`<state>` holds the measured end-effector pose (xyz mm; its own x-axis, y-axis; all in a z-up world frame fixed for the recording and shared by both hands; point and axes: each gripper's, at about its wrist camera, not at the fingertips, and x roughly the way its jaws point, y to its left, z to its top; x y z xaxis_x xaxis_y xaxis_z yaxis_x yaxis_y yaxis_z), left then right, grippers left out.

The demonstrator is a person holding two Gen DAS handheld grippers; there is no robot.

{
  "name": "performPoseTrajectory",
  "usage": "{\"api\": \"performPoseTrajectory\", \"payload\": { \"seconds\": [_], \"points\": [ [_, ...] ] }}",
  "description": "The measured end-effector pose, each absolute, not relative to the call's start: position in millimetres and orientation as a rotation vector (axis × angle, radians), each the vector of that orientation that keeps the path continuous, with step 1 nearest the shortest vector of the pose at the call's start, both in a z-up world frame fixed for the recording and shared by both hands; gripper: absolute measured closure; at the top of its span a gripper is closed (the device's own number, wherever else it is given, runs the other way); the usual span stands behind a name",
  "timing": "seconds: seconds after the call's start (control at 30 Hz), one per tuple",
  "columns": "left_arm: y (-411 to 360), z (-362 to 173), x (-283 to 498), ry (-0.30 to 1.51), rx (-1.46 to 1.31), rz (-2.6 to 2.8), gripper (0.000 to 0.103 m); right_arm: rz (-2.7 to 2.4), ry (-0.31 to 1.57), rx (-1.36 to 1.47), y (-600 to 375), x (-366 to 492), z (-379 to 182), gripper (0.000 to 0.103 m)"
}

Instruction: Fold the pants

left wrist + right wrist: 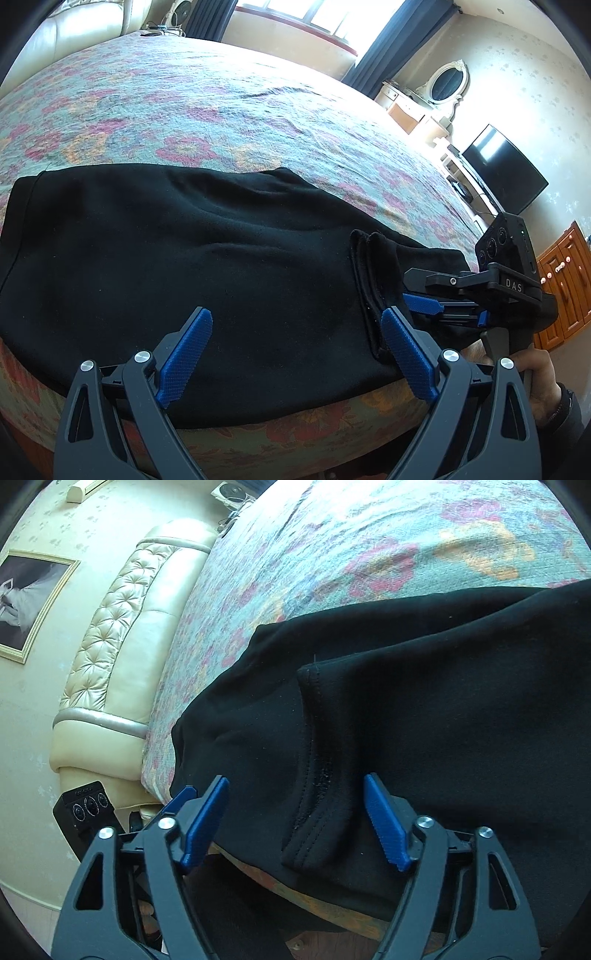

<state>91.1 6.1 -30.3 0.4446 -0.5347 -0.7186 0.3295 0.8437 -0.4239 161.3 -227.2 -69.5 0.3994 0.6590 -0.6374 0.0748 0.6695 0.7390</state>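
Black pants (184, 258) lie folded along the near edge of the bed (221, 110). A leg end with a stitched hem (369, 280) is laid over the top layer on the right. My left gripper (295, 312) hovers open just above the cloth, with nothing pressed between its blue pads. In the right wrist view the hem (314, 760) runs between the fingers of my right gripper (295, 779), which stands open, its pads apart from the fabric. The right gripper (417, 306) also shows from the side beside the hem, held by a hand (532, 365).
A floral cover spreads over the bed, bare beyond the pants. A cream tufted headboard (110, 646) stands at one end. A television (506, 170), a wooden cabinet (565, 280) and a dresser with an oval mirror (447, 85) line the far wall.
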Motion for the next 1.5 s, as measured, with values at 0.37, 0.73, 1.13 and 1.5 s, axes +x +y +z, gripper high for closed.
{"api": "performPoseTrajectory", "payload": {
  "seconds": [0.37, 0.73, 1.13, 1.5],
  "points": [
    [11.1, -34.5, 94.1, 0.984, -0.251, -0.524, 0.011, 0.436, 1.126, 0.663, -204.5, 158.0, -42.0, 0.046],
    [18.6, -39.5, 96.0, 0.988, -0.265, -0.516, 0.011, 0.451, 1.122, 0.654, -200.3, 155.7, -57.9, 0.034],
    [31.8, -40.0, 97.7, 0.975, -0.276, -0.506, 0.011, 0.352, 1.05, 0.358, -174.4, 123.7, -36.1, 0.033],
    [122.7, -36.6, 107.5, 0.938, -0.343, -0.336, 0.011, 0.165, 0.944, 0.047, -177.9, 100.5, -14.3, 0.017]
  ]
}}
